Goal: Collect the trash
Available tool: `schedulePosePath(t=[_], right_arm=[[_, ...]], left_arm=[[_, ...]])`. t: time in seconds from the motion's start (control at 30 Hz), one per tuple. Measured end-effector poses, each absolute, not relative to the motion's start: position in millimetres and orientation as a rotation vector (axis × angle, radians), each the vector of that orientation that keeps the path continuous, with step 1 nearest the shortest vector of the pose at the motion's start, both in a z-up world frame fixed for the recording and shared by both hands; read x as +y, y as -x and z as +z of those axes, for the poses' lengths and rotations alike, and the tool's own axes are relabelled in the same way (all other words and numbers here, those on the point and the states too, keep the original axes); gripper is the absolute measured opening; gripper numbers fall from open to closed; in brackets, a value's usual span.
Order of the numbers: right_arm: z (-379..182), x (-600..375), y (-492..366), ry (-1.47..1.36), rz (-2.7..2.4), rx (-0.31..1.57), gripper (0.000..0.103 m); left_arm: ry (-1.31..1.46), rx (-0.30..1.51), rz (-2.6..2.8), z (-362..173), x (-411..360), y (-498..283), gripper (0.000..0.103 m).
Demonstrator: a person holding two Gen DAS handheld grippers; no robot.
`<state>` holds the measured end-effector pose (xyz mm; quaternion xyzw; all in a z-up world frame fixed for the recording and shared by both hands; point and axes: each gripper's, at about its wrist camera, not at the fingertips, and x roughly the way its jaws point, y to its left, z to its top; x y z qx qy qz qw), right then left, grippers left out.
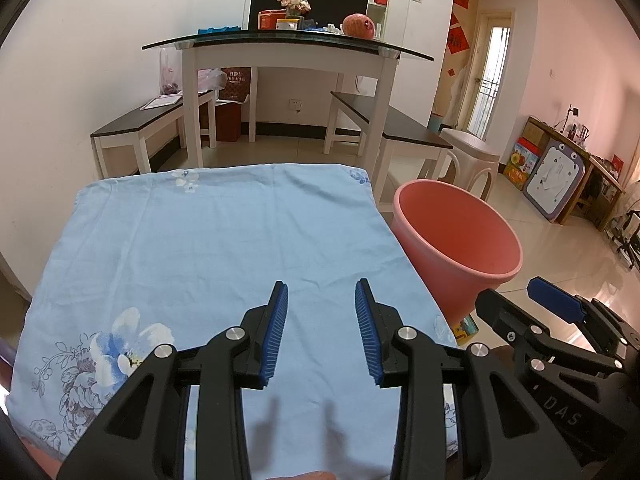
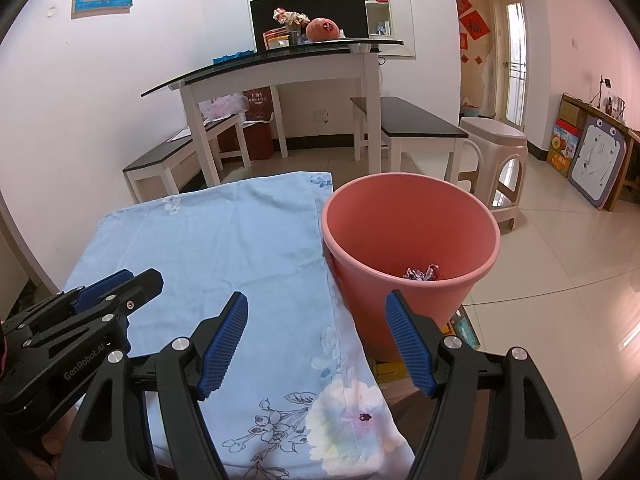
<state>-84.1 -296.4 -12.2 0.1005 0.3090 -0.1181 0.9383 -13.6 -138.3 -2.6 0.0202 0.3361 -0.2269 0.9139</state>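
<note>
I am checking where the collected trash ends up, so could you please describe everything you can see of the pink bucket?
The pink bucket is a round, tapered tub of smooth plastic by its look, wider at its rolled rim than at its base. It stands upright and open, with no lid, close beside the right edge of the blue floral cloth. It appears to rest on flat yellow and blue items that are only partly visible. Inside, low down, lie a few crumpled wrappers. Neither gripper touches it.

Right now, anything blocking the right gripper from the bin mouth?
Nothing visible. The right gripper is open and empty, and the pink bin stands just beyond its right finger, beside the blue cloth. The bin's mouth is uncovered, with crumpled wrappers at the bottom. No trash shows on the cloth.
</note>
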Motion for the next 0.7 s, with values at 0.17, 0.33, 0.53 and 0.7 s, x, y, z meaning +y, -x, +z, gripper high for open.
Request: schedulePosePath(t=[0.17, 0.33, 0.53, 0.7], right_arm=[[-13.4, -295.6, 83.7, -0.206, -0.240, 0.632, 0.070], [-13.2, -295.7, 83.7, -0.207, -0.240, 0.631, 0.070], [-13.3, -295.4, 83.7, -0.207, -0.241, 0.632, 0.070], [-13.0, -295.9, 83.5, -0.207, -0.239, 0.633, 0.070]], left_arm=[[-0.041, 0.694, -0.464, -3.4, -137.8, 13.6, 0.035], [-0.041, 0.695, -0.465, -3.8, -137.4, 13.4, 0.035], [-0.044, 0.699, -0.467, -6.8, -134.8, 12.9, 0.035], [-0.043, 0.701, -0.467, -6.8, -135.0, 13.0, 0.035]])
